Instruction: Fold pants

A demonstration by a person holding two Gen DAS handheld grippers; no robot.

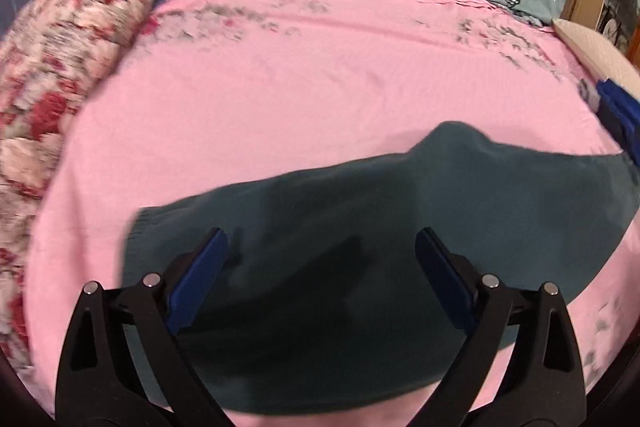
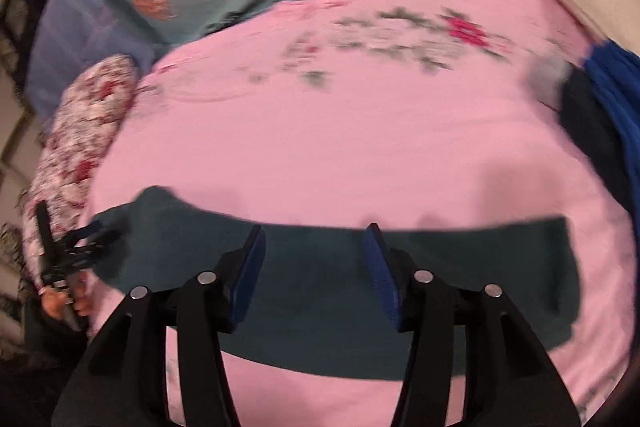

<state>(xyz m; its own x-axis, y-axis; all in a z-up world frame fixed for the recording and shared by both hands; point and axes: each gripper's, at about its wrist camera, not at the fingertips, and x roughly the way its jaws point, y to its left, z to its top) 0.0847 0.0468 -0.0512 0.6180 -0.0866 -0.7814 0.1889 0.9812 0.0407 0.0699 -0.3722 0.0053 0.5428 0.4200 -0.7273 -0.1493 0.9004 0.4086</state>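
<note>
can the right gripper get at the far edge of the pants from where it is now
Probably yes. The right gripper is open and empty above the dark teal pants, whose far edge lies flat on the pink sheet just past its fingertips, with nothing between.

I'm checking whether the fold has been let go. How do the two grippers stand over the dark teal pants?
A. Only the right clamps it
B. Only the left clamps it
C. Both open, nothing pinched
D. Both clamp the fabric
C: the left gripper and right gripper both show spread jaws, with the pants lying flat on the pink sheet.
</note>
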